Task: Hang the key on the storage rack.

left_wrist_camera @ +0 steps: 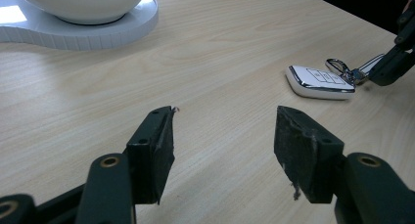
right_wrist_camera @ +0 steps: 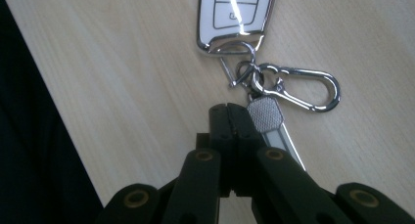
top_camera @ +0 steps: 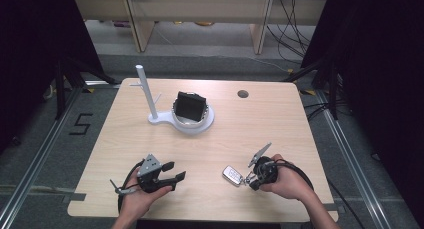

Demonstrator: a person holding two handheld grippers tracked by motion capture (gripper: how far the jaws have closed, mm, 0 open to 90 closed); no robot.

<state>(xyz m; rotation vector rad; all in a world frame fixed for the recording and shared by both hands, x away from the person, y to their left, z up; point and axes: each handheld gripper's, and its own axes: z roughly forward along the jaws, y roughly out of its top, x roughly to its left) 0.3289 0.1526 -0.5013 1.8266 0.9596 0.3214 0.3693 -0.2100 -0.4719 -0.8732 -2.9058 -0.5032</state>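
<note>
The white, chrome-rimmed car key fob (top_camera: 231,174) is lying near the table's front edge; the right gripper (top_camera: 248,180), jaws pressed together beside its keyring strap, should re-grip squarely, while the left gripper (top_camera: 174,171) is waiting wide open.

A lab recording bay

Black curtains and metal rails (top_camera: 30,176) flank the table (top_camera: 210,149); loose cables (top_camera: 292,26) and a taped floor number (top_camera: 80,124) lie beyond it.

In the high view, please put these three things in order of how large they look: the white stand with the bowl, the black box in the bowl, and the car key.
1. white stand
2. black box
3. car key

The key lies nearer the camera, yet looks smallest.
</note>
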